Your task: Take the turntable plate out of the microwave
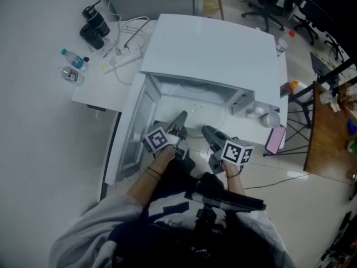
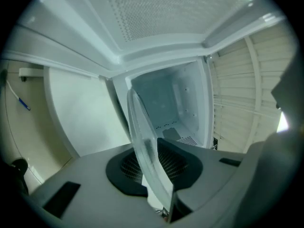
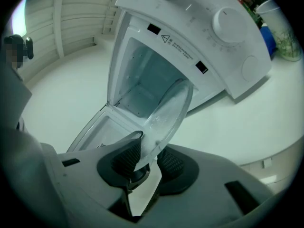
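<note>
The glass plate is held at the open front of the microwave, just before its cavity. One part of its rim is pinched between the jaws of the left gripper, and another part is clamped between the jaws of the right gripper. The door is swung open at the microwave's left. The microwave is carried by a white bench.

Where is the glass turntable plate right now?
The glass turntable plate is at the mouth of the open microwave, mid head view, gripped at its rim by the left tool and the right tool.
</note>
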Demonstrator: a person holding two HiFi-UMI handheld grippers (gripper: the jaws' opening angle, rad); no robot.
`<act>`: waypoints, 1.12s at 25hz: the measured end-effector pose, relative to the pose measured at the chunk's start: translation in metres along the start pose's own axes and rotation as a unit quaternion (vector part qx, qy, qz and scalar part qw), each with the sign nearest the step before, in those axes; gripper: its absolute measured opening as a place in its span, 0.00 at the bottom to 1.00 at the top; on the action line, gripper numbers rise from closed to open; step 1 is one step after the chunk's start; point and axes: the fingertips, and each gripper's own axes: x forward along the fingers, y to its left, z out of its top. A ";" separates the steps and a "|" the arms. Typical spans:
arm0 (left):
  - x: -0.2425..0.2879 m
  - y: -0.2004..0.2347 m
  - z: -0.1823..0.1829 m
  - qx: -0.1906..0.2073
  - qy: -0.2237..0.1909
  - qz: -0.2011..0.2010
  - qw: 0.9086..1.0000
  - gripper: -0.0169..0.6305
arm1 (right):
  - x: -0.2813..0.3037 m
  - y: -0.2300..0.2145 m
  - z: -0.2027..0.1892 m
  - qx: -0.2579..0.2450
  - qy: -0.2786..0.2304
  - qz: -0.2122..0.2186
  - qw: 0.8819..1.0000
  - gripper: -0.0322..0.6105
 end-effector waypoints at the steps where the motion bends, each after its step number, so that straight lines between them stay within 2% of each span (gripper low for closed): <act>1: -0.005 -0.003 0.000 0.016 -0.006 0.008 1.000 0.11 | -0.003 0.002 -0.001 -0.006 0.004 0.005 1.000 0.23; 8: -0.043 -0.037 -0.018 0.056 -0.060 0.011 0.997 0.11 | -0.041 0.024 -0.010 -0.051 0.021 0.048 0.997 0.23; 9: -0.048 -0.044 -0.023 0.044 -0.070 0.002 0.997 0.11 | -0.047 0.026 -0.013 -0.058 0.027 0.051 0.997 0.23; 12: -0.055 -0.078 -0.042 -0.045 -0.107 -0.078 0.990 0.11 | -0.064 0.031 -0.025 -0.070 0.040 0.065 0.995 0.23; 13: -0.059 -0.084 -0.046 -0.049 -0.115 -0.086 0.988 0.11 | -0.069 0.035 -0.029 -0.069 0.042 0.074 0.994 0.23; 15: -0.073 -0.087 -0.054 -0.024 -0.121 -0.074 0.990 0.11 | -0.080 0.041 -0.038 -0.071 0.046 0.088 0.993 0.23; 17: -0.092 -0.078 -0.062 0.025 -0.118 -0.025 0.992 0.11 | -0.092 0.045 -0.047 -0.074 0.049 0.095 0.991 0.23; 18: -0.099 -0.077 -0.066 0.038 -0.118 -0.011 0.992 0.11 | -0.097 0.046 -0.051 -0.077 0.051 0.097 0.991 0.23; 22: -0.113 -0.097 -0.083 0.014 -0.135 -0.045 0.990 0.11 | -0.115 0.051 -0.065 -0.081 0.056 0.111 0.989 0.23; 28: -0.129 -0.109 -0.105 0.017 -0.136 -0.044 0.990 0.11 | -0.139 0.057 -0.079 -0.077 0.052 0.124 0.988 0.23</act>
